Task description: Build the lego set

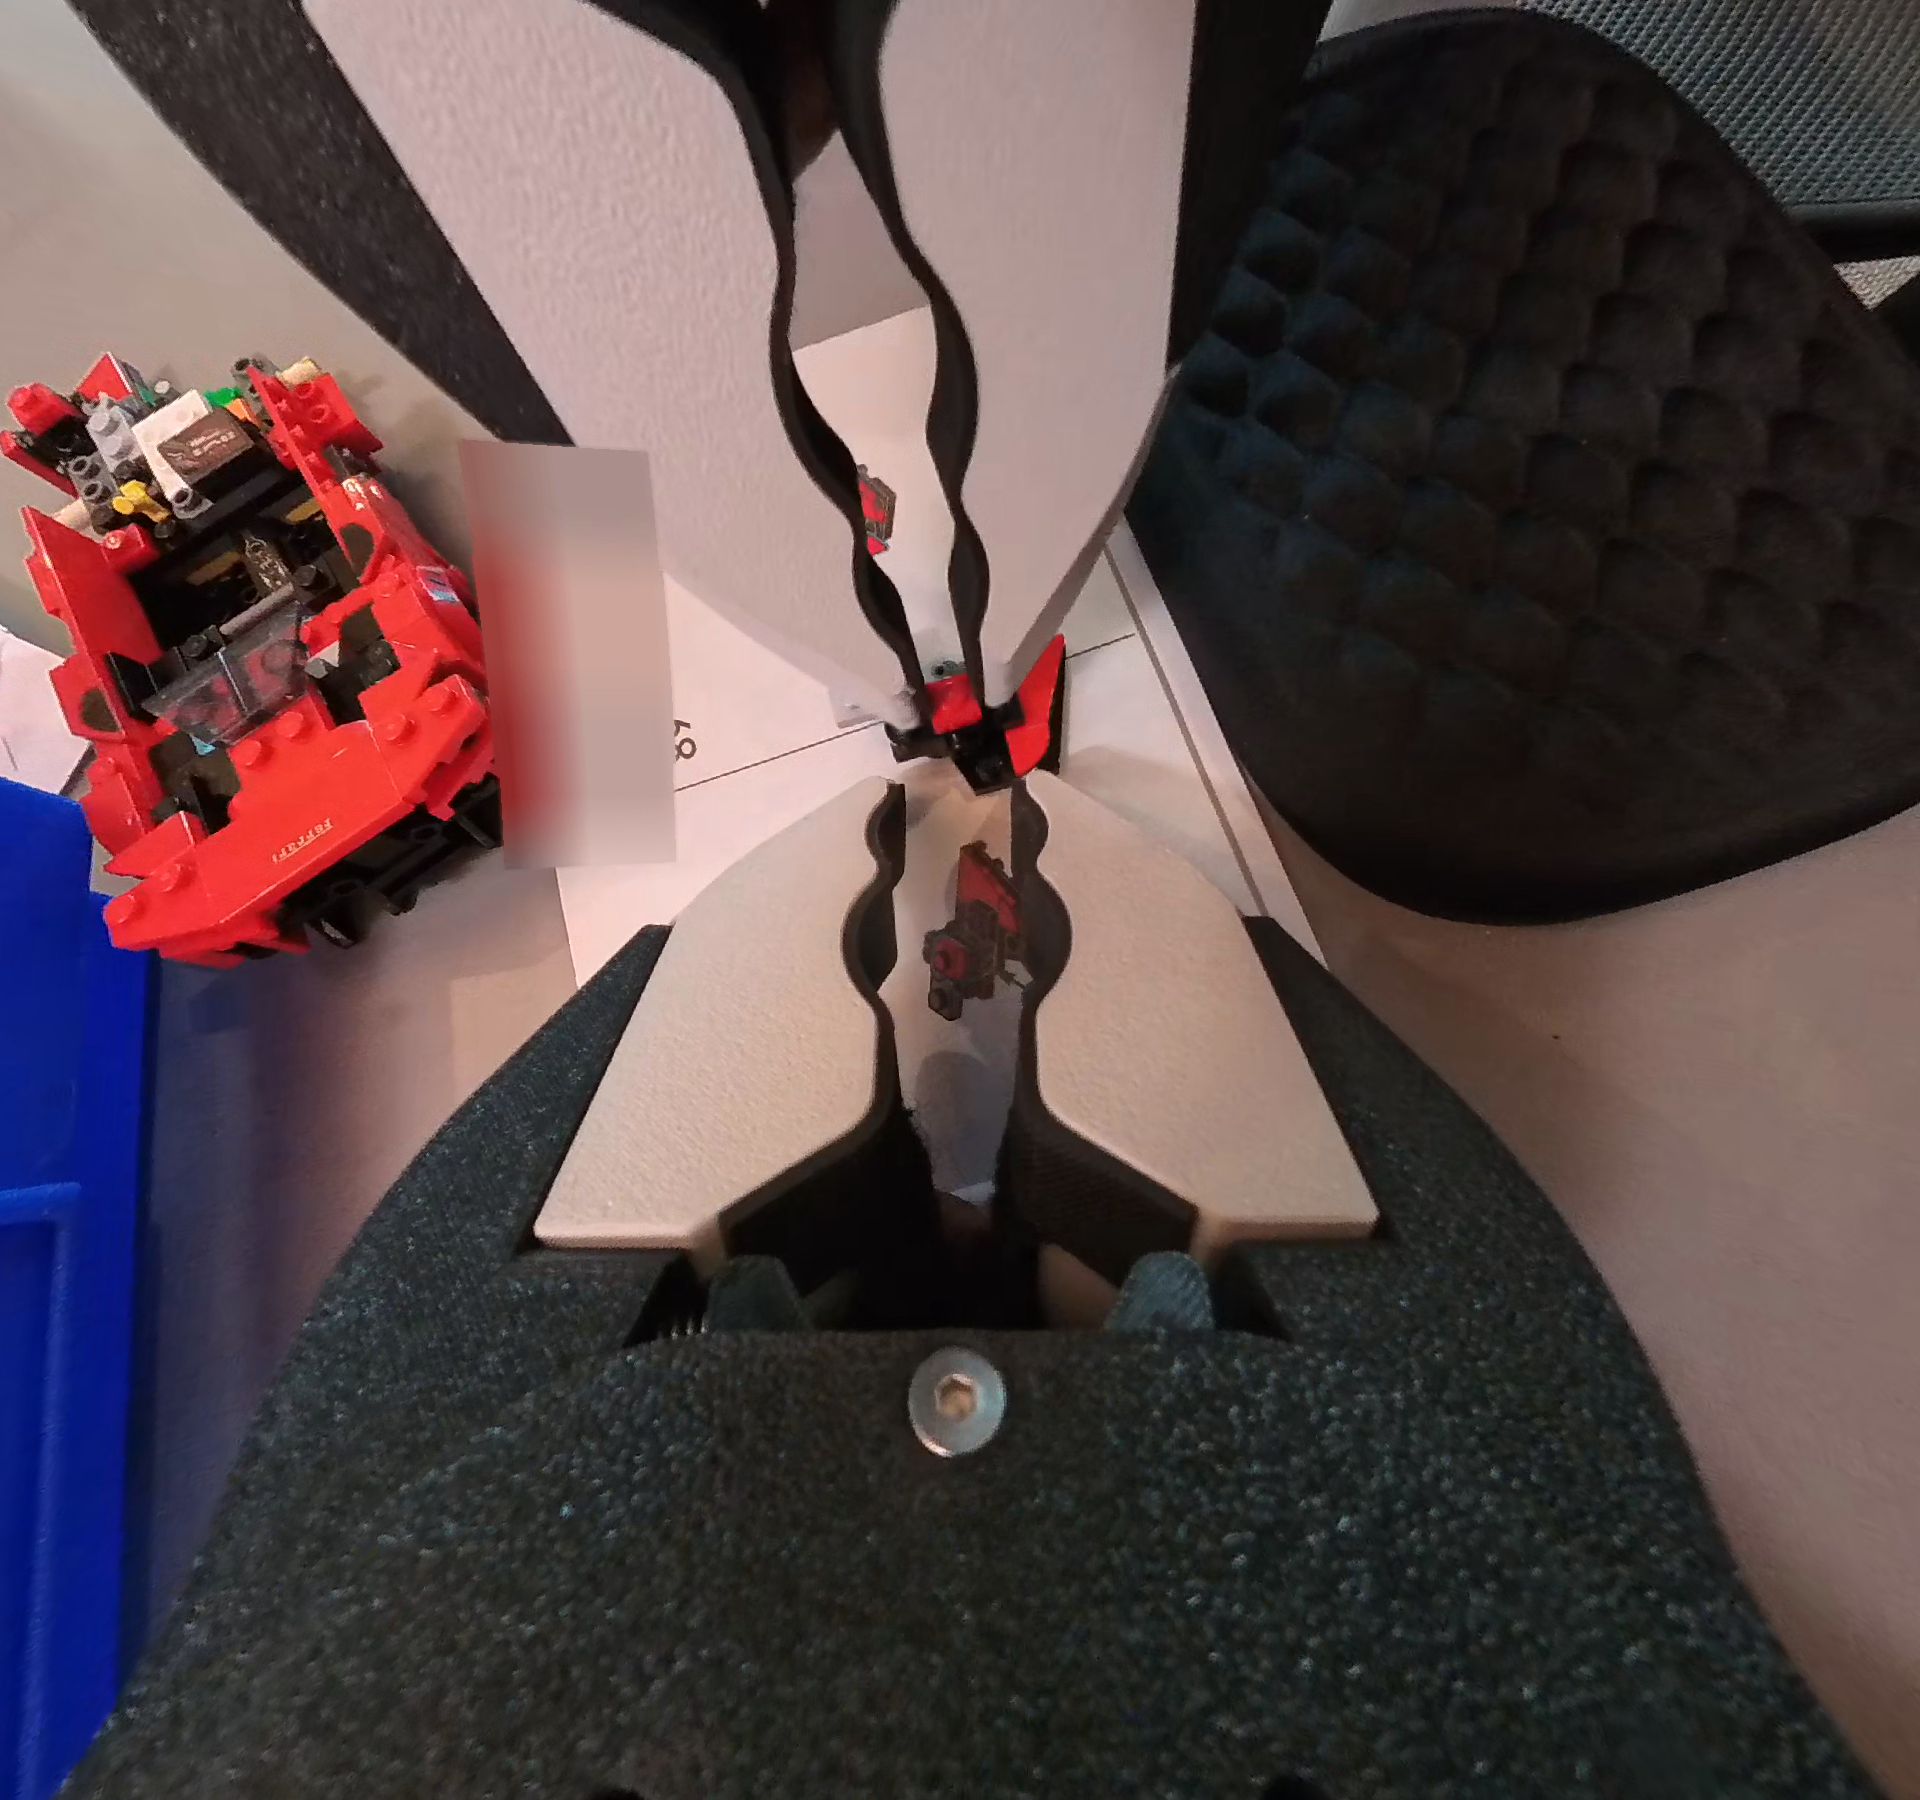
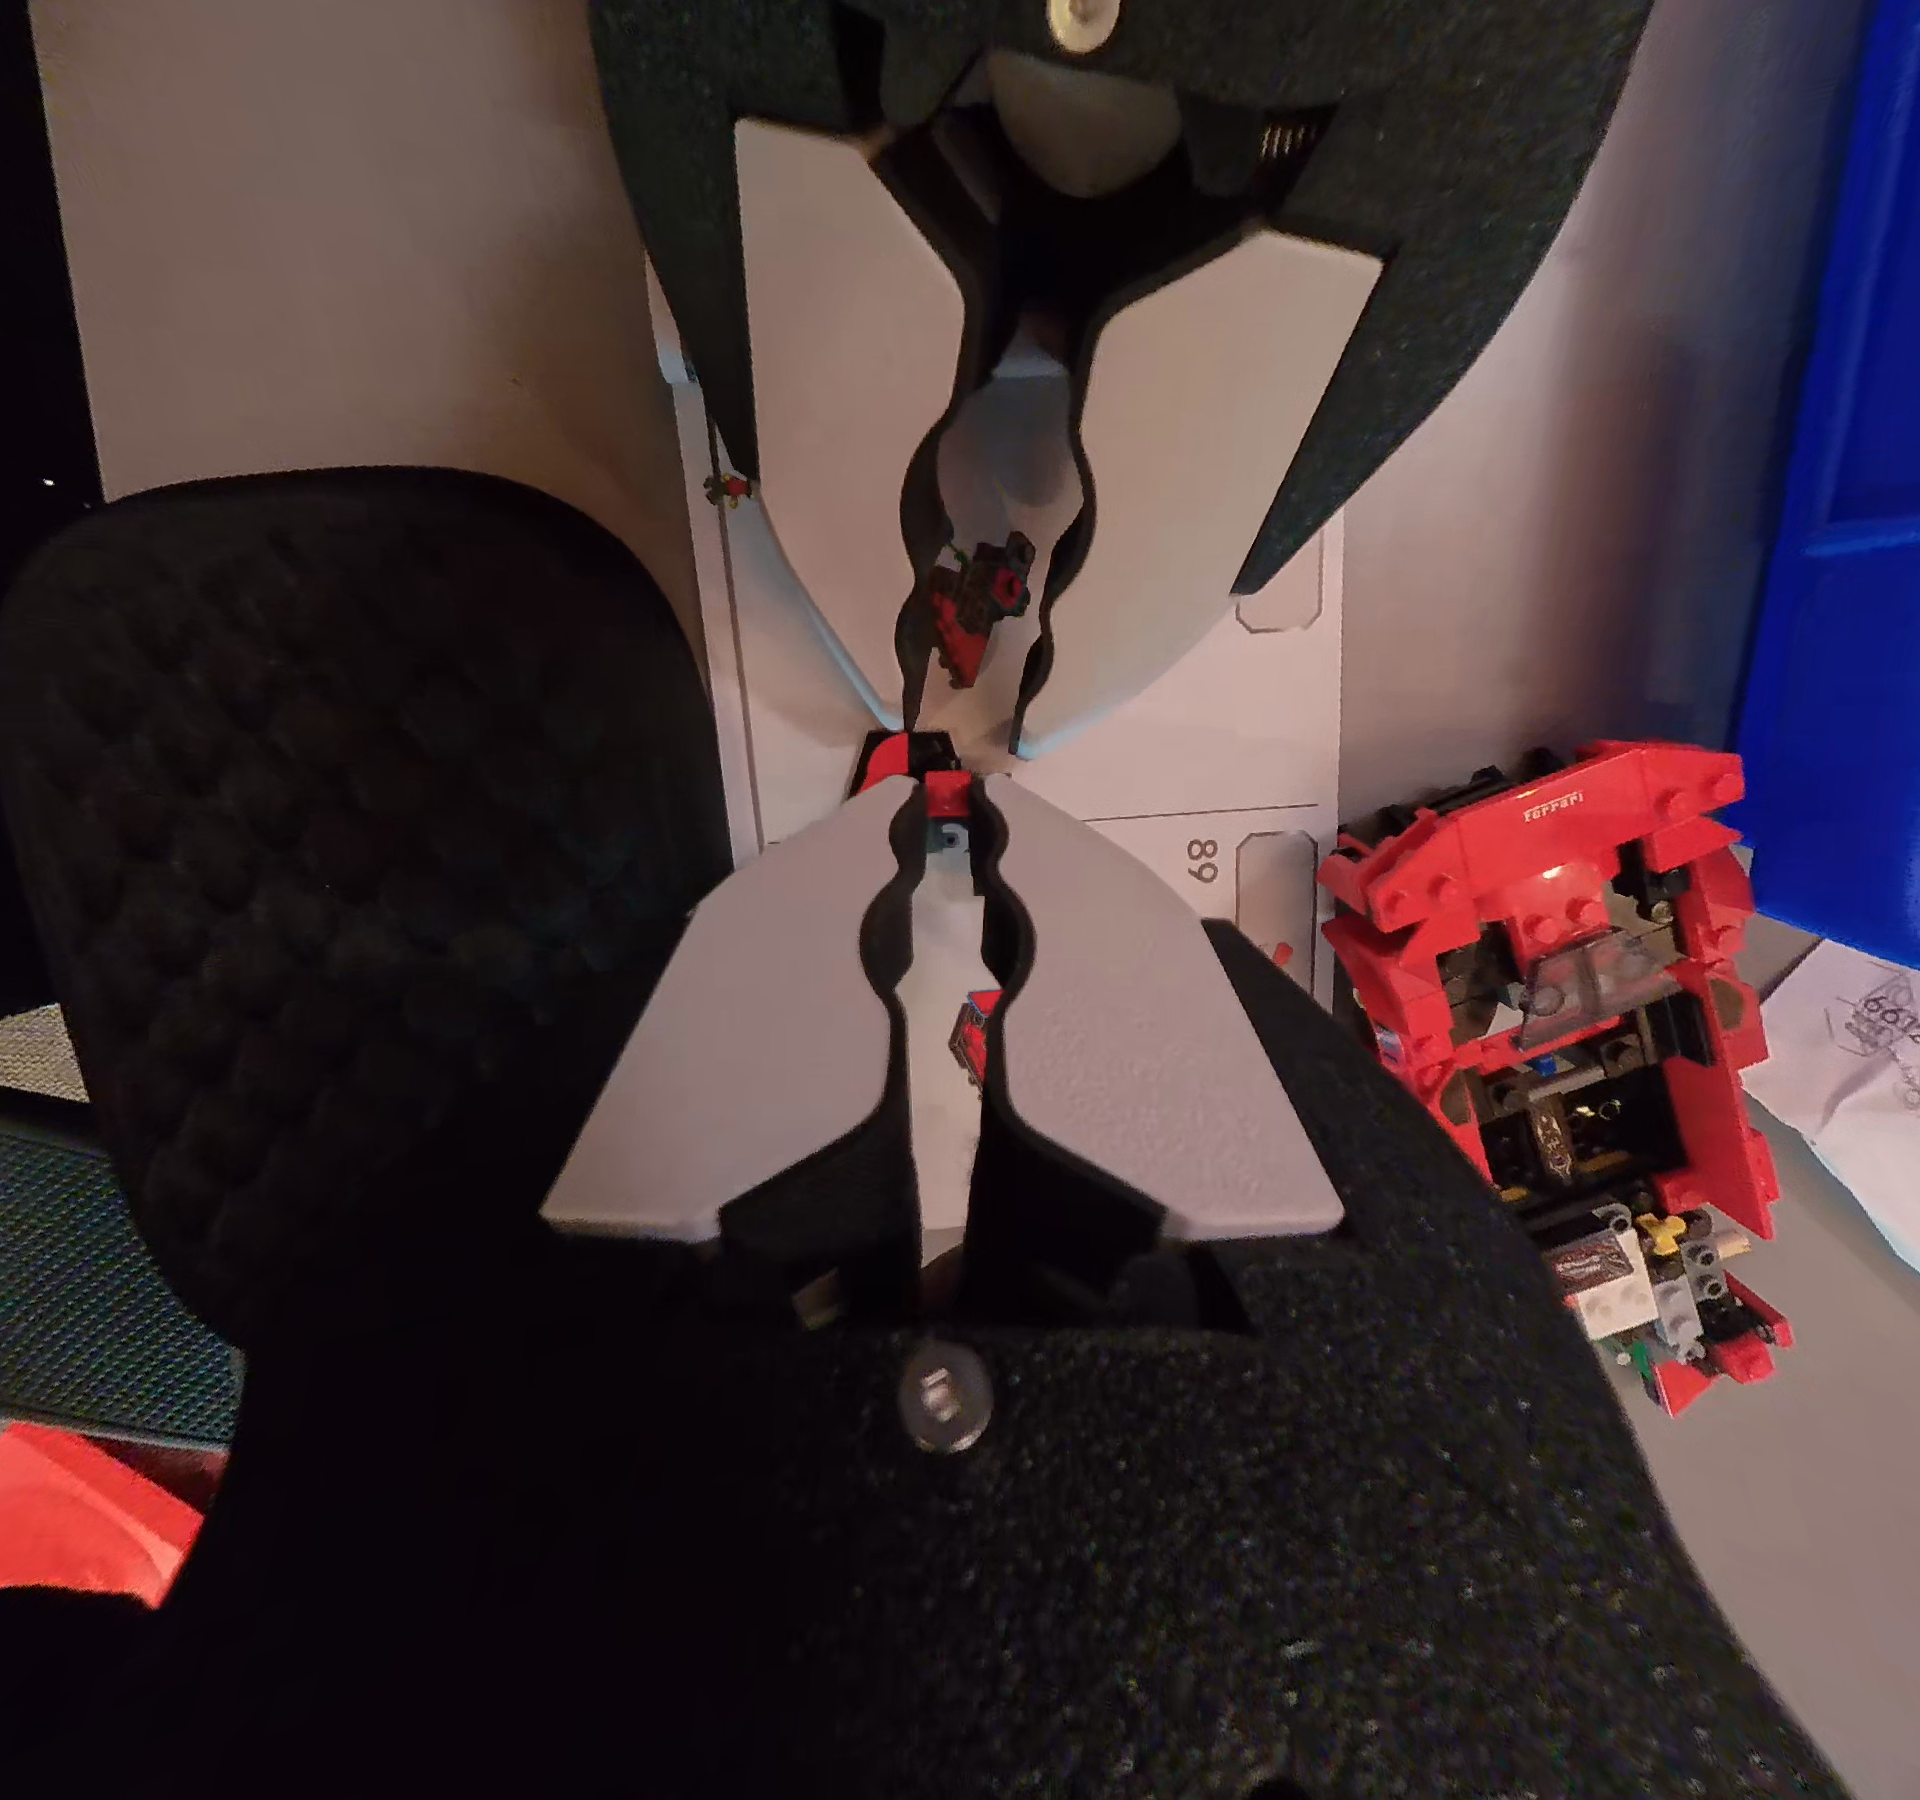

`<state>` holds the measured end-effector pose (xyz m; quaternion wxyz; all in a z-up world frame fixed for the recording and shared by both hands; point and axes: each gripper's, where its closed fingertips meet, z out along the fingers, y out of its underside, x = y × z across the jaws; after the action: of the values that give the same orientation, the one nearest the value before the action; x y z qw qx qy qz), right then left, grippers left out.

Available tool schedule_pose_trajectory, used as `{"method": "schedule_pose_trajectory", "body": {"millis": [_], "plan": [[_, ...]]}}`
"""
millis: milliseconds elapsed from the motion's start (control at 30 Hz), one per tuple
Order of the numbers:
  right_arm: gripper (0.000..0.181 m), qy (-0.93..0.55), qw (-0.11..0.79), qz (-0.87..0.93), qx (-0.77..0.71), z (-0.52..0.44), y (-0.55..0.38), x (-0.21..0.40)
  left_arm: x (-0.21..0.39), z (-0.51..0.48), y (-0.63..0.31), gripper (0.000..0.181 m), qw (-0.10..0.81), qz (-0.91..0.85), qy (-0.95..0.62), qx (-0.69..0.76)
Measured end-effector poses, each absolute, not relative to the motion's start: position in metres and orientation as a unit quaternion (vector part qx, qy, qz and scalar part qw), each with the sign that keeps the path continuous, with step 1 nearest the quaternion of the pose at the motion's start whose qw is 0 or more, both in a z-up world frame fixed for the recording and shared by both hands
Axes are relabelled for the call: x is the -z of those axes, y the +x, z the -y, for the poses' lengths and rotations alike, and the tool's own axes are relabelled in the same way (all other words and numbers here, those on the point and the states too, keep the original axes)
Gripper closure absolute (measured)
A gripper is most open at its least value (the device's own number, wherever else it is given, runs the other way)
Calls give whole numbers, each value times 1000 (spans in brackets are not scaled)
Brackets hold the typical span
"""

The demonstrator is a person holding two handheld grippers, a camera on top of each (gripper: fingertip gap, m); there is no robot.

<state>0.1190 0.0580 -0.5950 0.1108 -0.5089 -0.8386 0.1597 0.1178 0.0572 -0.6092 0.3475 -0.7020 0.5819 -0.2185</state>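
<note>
Left gripper (image 1: 961,794): fingers nearly closed, pinching the small red-black sub-assembly (image 1: 982,716) above the booklet.
Right gripper (image 2: 948,794): fingers narrowly parted, gripping its red top brick.
Instruction booklet (image 1: 748,701): lying open mid-bench, printed diagrams showing.
Red car model (image 1: 260,670): sitting beside the booklet, lettering on the nose.
Bench (image 1: 1558,1179): grey.
Blue bin (image 1: 62,1231): standing at the bench edge.
Black chair (image 1: 1558,503): standing beyond the opposite edge.

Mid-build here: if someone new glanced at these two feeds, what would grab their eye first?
First, the two grippers meeting tip to tip over the open instruction booklet, the left gripper and right gripper both pinching a small red-and-black brick assembly between them. Next, the half-built red car lying on the table beside the booklet, next to a blue bin.
</note>
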Motion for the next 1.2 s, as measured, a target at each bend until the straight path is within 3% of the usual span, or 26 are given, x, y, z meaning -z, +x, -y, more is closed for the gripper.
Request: {"method": "schedule_pose_trajectory", "body": {"millis": [1200], "plan": [[173, -531, 108, 811, -222, -59, 119, 597, 609, -57, 118, 163, 349, -583, -701, 216]]}}
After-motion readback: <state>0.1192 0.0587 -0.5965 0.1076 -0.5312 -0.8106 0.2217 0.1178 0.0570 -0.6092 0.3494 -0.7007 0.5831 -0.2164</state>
